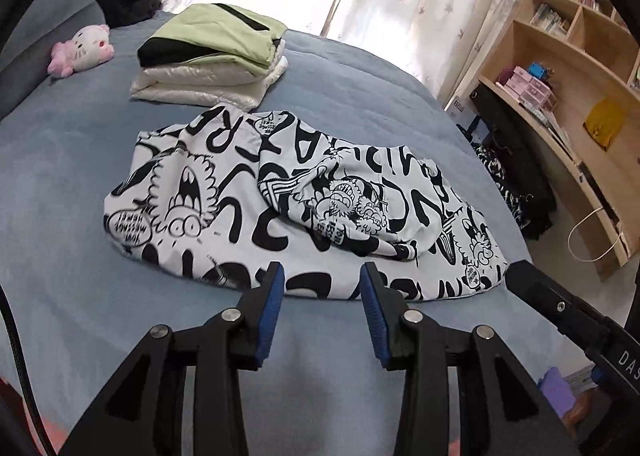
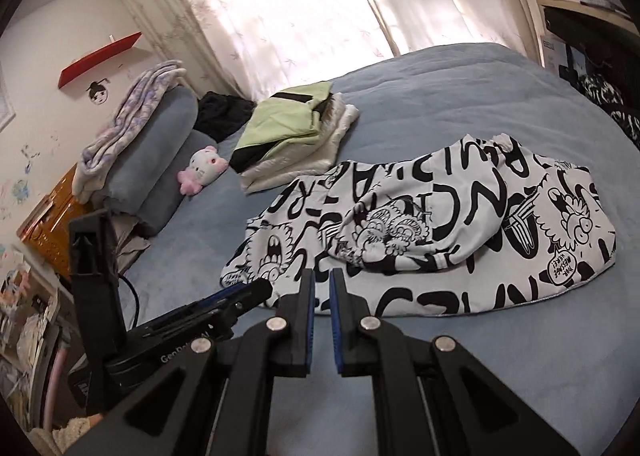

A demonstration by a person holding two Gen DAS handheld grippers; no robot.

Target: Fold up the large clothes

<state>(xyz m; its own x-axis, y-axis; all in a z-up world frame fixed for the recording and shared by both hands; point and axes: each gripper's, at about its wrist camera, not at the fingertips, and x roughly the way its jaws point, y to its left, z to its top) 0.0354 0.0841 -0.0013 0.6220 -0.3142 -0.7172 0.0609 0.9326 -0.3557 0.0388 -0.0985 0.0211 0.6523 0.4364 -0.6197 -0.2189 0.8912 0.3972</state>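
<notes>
My half-open left claw (image 1: 322, 276) and empty, nearly closed right claw (image 2: 322, 282) hover at the near hem of the black-and-white cartoon-print cotton garment (image 1: 280, 200), which lies lengthwise across the blue bed (image 1: 72, 160), nearer its right edge.

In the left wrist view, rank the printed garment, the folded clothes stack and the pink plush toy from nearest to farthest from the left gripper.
From the left gripper:
1. Printed garment, on the bed just beyond the fingers.
2. Folded clothes stack, behind the garment, towards the window.
3. Pink plush toy, far left by the pillow; only slightly farther than the stack.
</notes>
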